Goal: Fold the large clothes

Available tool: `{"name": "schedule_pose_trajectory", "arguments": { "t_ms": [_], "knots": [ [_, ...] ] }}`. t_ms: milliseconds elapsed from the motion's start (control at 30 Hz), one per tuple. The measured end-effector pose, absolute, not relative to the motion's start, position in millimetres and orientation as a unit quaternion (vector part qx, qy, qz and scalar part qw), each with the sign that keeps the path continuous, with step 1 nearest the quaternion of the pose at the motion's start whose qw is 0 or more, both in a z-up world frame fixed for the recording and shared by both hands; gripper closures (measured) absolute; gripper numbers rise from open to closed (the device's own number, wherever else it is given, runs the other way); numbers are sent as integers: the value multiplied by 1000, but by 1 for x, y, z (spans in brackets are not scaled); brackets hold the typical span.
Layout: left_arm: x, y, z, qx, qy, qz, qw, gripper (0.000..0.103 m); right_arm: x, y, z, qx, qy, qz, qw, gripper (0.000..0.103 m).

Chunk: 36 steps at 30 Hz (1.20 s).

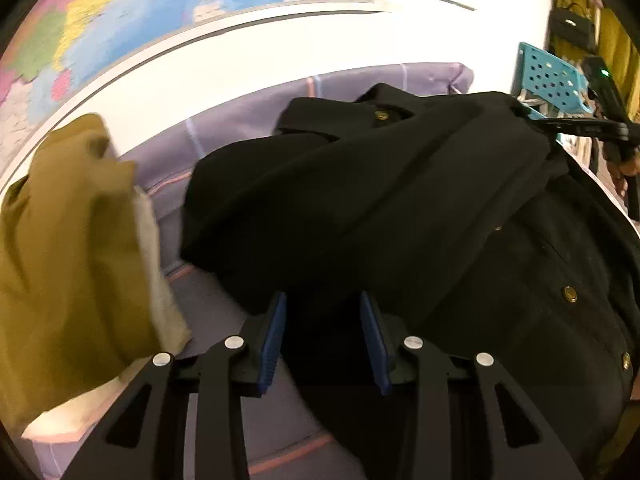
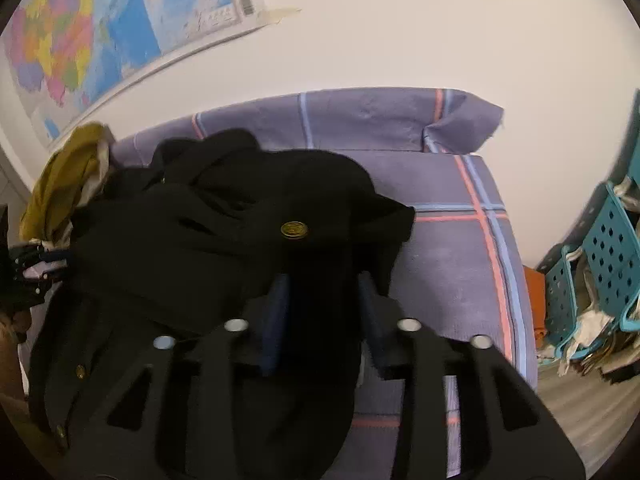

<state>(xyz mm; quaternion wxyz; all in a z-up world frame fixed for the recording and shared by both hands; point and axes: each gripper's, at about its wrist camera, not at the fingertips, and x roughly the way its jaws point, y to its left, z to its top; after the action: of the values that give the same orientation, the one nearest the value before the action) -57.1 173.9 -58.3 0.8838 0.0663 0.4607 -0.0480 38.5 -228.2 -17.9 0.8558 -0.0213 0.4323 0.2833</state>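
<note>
Left gripper astride black coat fold – right gripper likewise

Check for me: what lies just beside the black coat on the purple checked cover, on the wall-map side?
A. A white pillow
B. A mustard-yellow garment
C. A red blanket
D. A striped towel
B: a mustard-yellow garment with a pale lining sits bunched next to the black coat on the purple checked cover, under the wall map.
</note>
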Motion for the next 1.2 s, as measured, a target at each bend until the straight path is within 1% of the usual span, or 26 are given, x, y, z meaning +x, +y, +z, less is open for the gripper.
{"name": "schedule_pose_trajectory", "arguments": {
  "t_ms": [33,67,100,133,200,300,333,400,467,500,567,600,633,667,700,733,767,833,867,1033,1200],
  "knots": [
    [-59,177,-55,57,461,-47,884,66,36,-234,-12,-6,423,278,862,52],
    [-62,182,-51,45,459,-51,886,65,32,-239,-4,10,409,272,871,51],
    [-65,185,-45,31,452,-63,889,61,25,-244,8,19,387,267,882,51],
    [-69,187,-37,14,440,-80,894,55,19,-244,15,20,370,269,889,51],
    [-73,181,-25,11,418,-97,903,50,6,-239,30,15,342,289,894,51],
    [-69,162,-19,24,409,-115,905,49,-7,-214,39,-23,328,335,883,52],
    [-63,156,-20,26,410,-118,904,49,-9,-200,36,-42,333,352,874,54],
    [-55,146,-26,31,415,-120,901,49,-7,-178,26,-68,346,367,861,54],
    [-43,138,-37,35,427,-115,896,45,4,-165,7,-82,370,355,855,54],
    [-39,137,-44,43,433,-104,894,42,15,-162,-8,-80,397,341,848,56],
    [-30,139,-58,47,457,-72,885,42,28,-168,-28,-44,444,326,833,65],
    [-32,142,-59,38,459,-68,885,42,28,-173,-29,-33,445,324,834,67],
    [-38,148,-56,22,453,-71,889,42,22,-183,-22,-19,432,328,840,60],
    [-44,152,-52,12,449,-74,890,39,14,-191,-15,-10,419,331,846,50],
    [-52,157,-48,0,444,-78,892,32,5,-200,-7,-2,406,330,852,33],
    [-65,164,-41,-16,435,-85,896,26,-13,-216,5,9,383,337,860,31],
    [-75,168,-38,-25,428,-89,899,25,-26,-226,10,15,374,347,860,32],
    [-96,175,-33,-43,424,-97,899,21,-56,-254,14,42,379,371,847,26],
    [-105,179,-34,-55,428,-99,897,19,-65,-262,11,54,387,378,839,26],
    [-143,184,-51,-99,458,-126,874,18,-127,-293,-21,87,436,395,804,26],
    [-169,175,-72,-137,487,-169,846,16,-174,-281,-39,107,446,433,776,26]
  ]
}}
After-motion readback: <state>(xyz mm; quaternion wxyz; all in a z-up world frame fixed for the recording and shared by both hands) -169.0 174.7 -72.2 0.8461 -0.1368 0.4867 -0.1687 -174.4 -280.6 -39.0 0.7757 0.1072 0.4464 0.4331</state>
